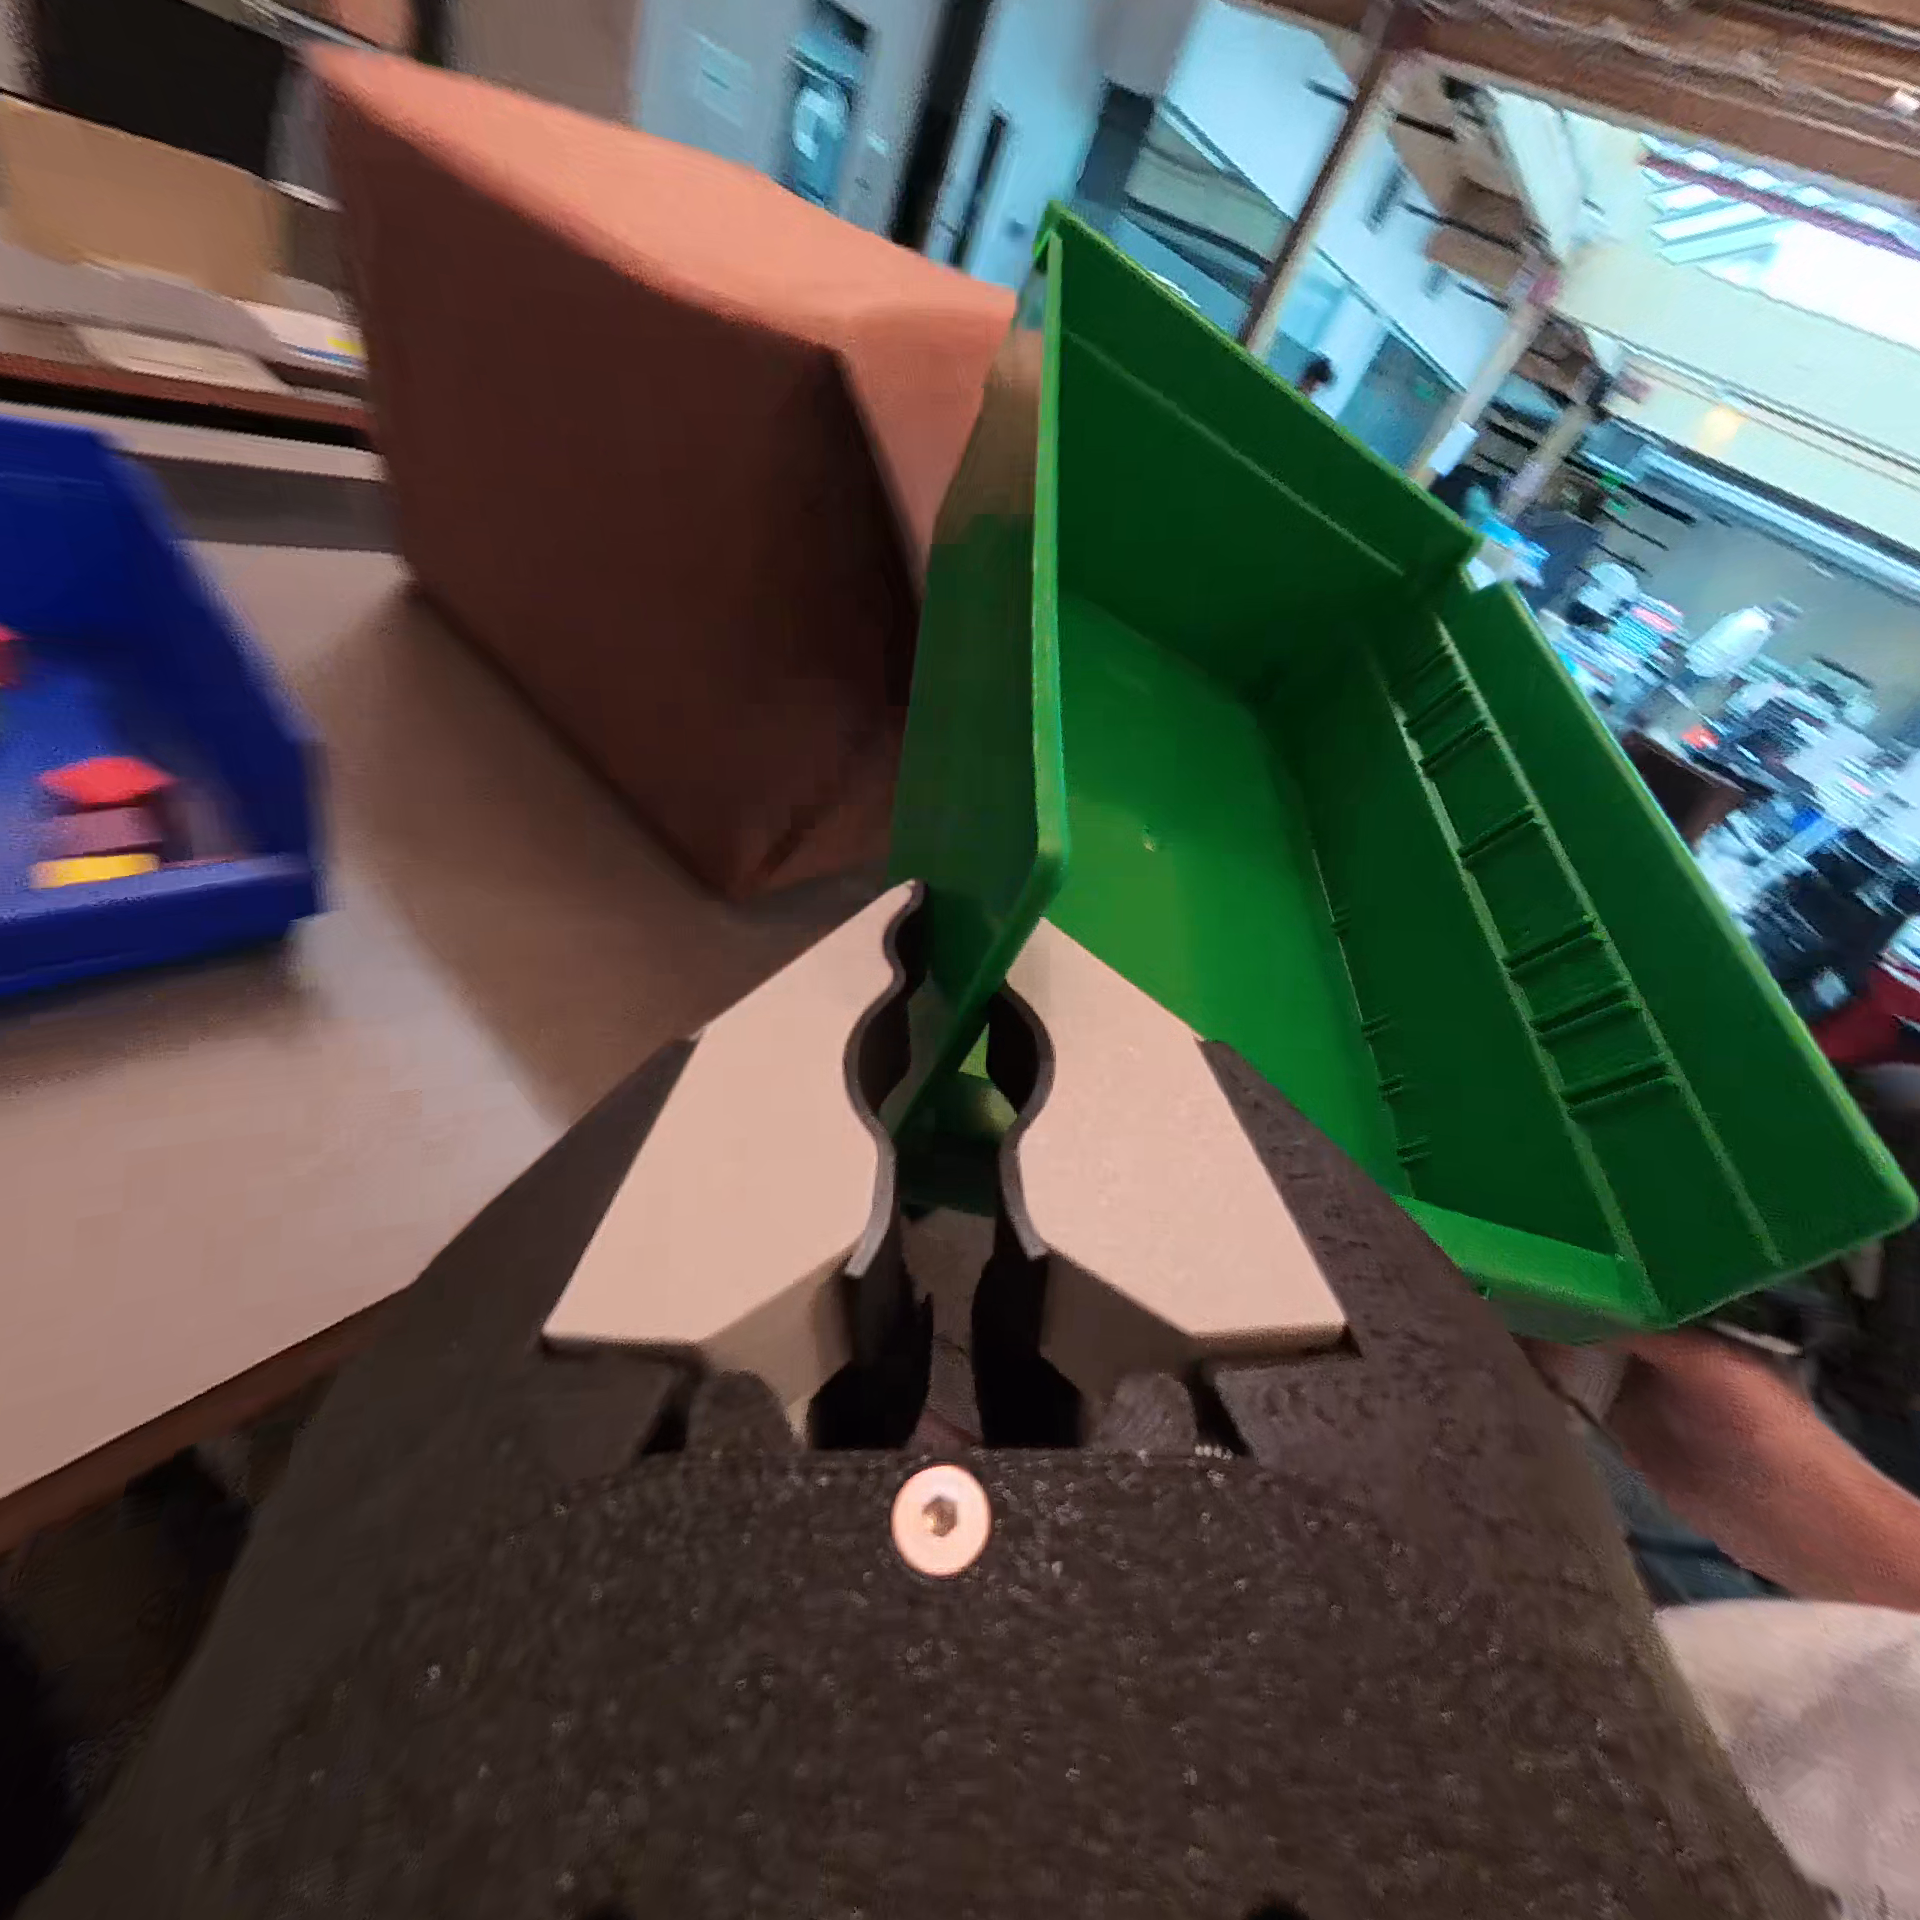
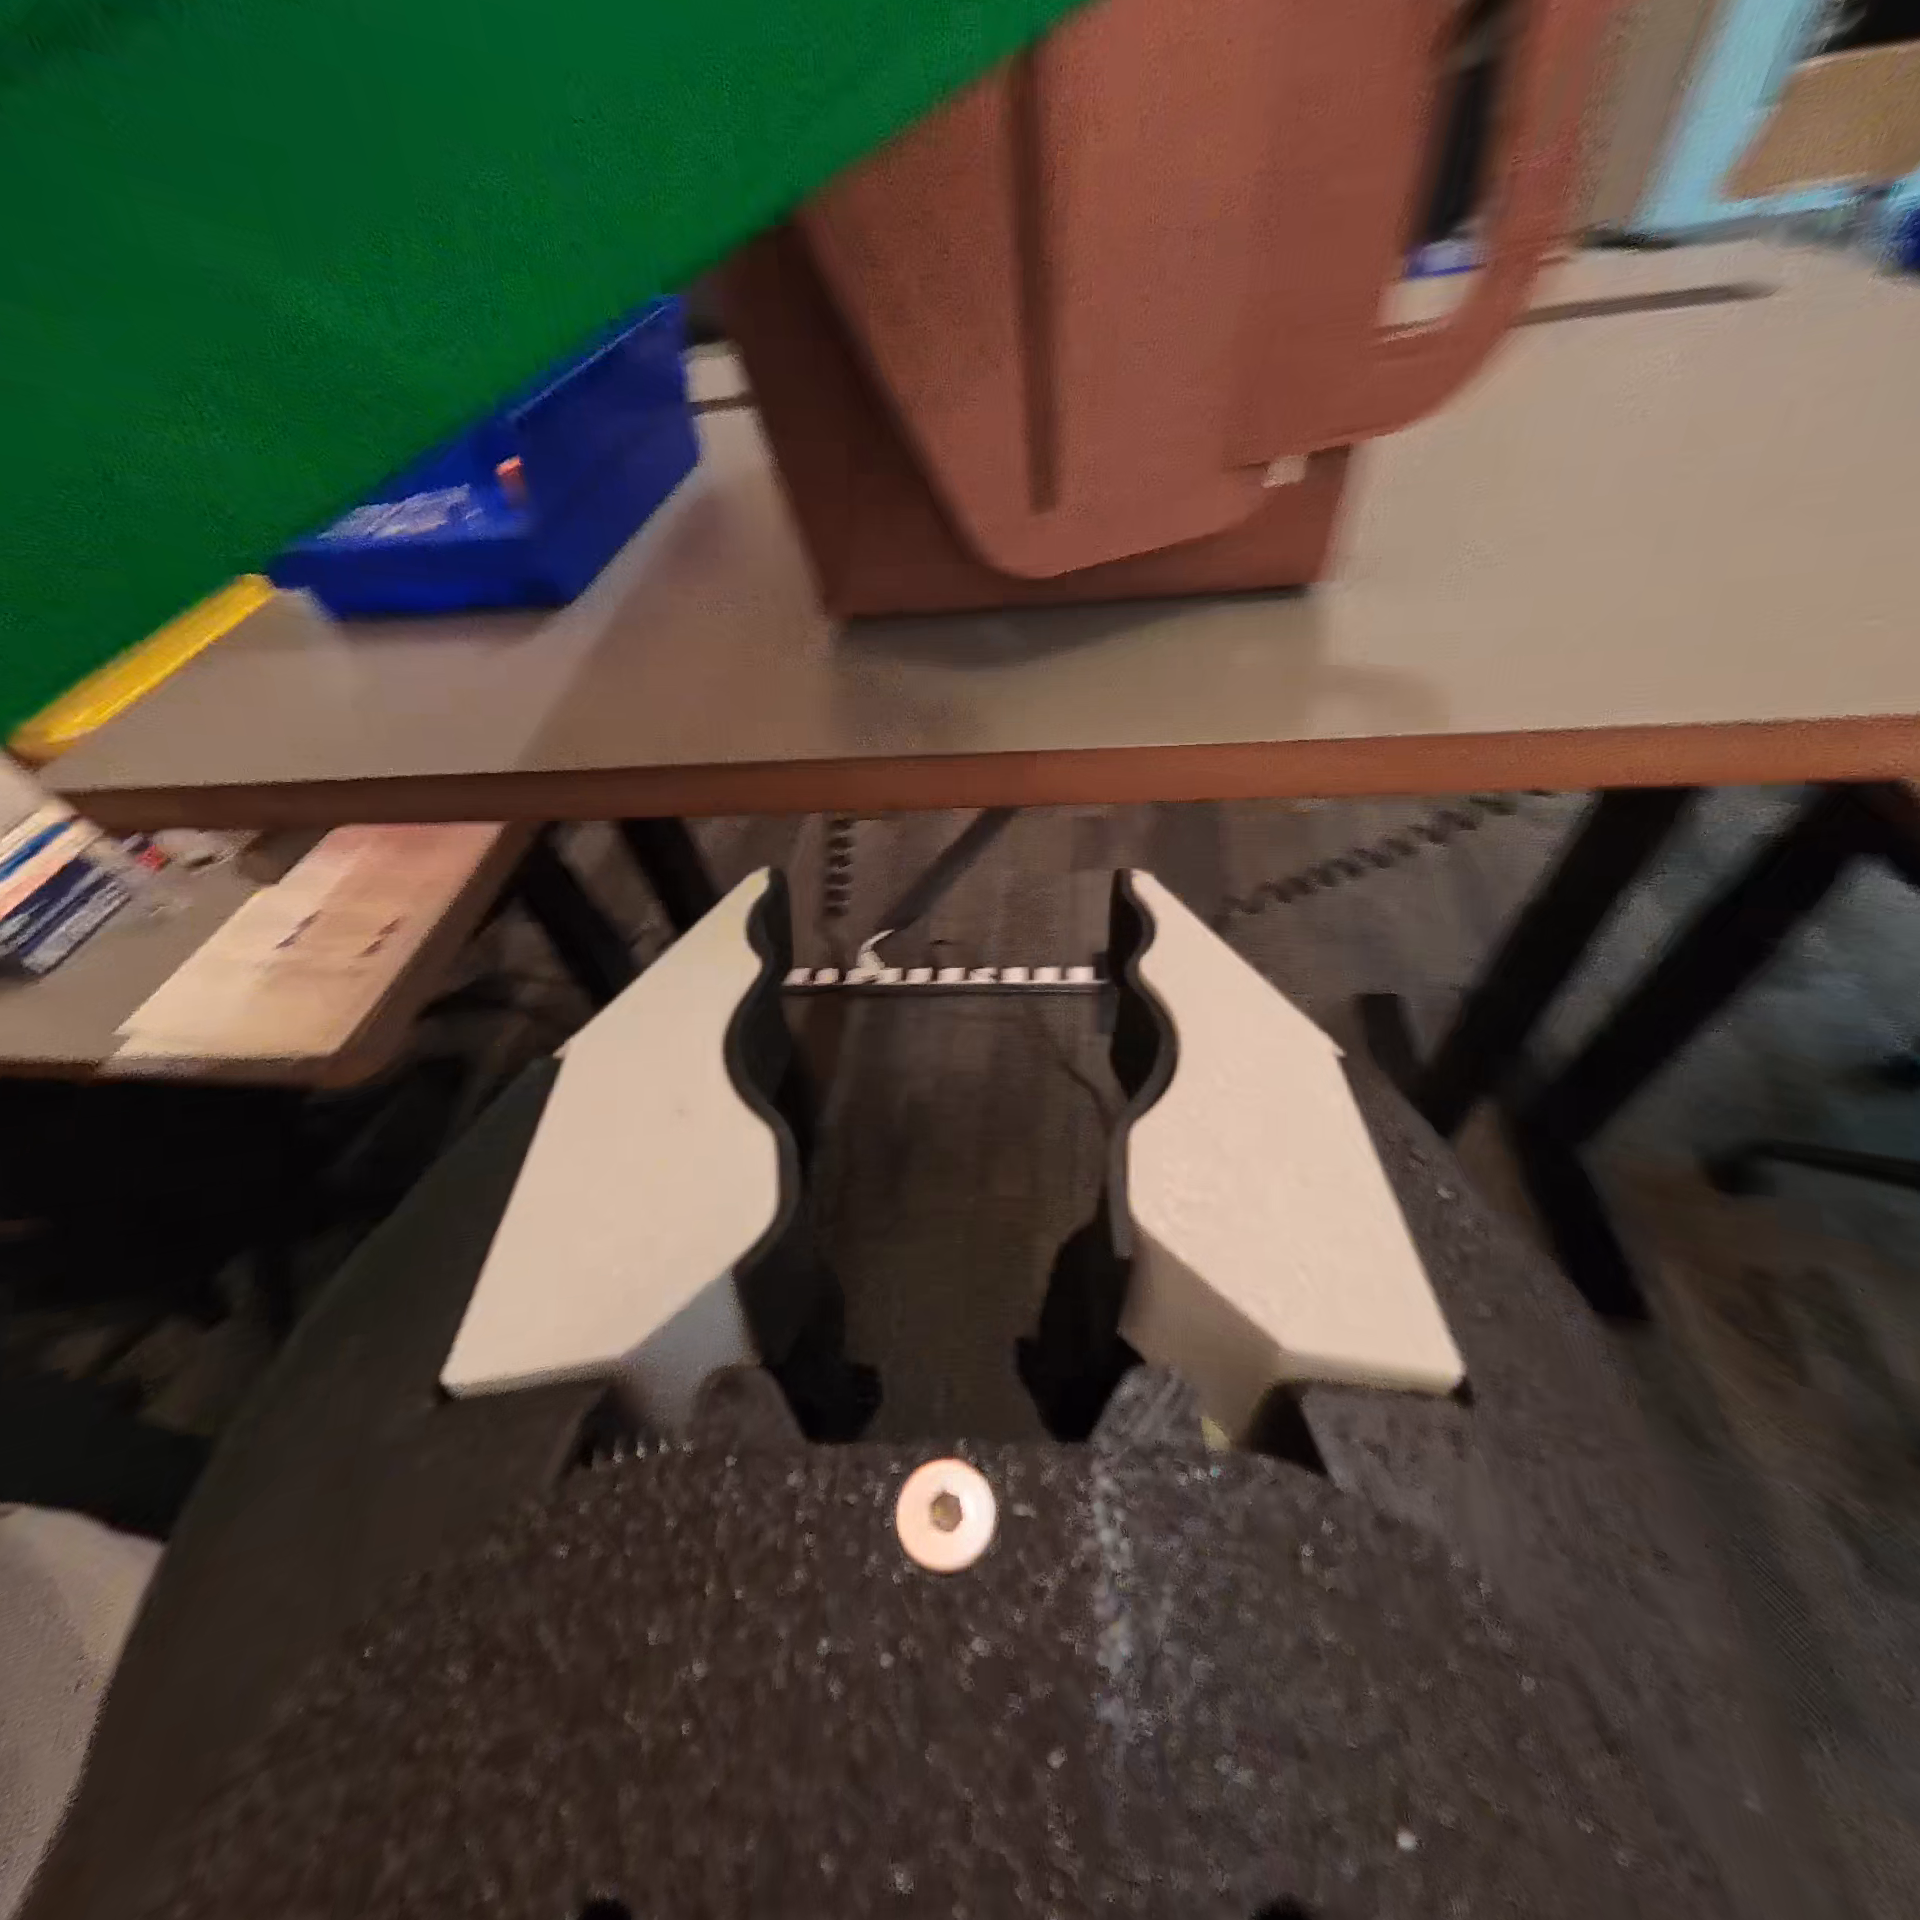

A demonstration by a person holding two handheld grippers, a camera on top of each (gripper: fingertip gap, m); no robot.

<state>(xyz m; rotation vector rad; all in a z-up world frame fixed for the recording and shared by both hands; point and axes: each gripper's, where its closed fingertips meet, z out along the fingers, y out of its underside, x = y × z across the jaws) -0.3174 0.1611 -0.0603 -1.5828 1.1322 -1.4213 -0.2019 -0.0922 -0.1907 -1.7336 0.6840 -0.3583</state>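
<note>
1. Left gripper (image 1: pixel 961 935) is clamped on the rim corner of the green bin (image 1: pixel 1299 831), which is lifted and tilted, long axis running away to the right.
2. Brown bag (image 1: pixel 644 488) sits just behind it on the table (image 1: pixel 416 1039); blue bin (image 1: pixel 135 748) lies left.
3. Right gripper (image 2: pixel 940 935) is spread wide and empty, below the table edge; the left one is the nearer.

Grey table (image 2: pixel 1558 623) with brown edge, brown bag (image 2: pixel 1039 364), blue bin (image 2: pixel 540 499), perhaps a yellow bin (image 2: pixel 135 655)

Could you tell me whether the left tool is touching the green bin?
Touching. The left wrist view shows the left tool shut on the wall of the green bin, which is lifted and tilted.
</note>
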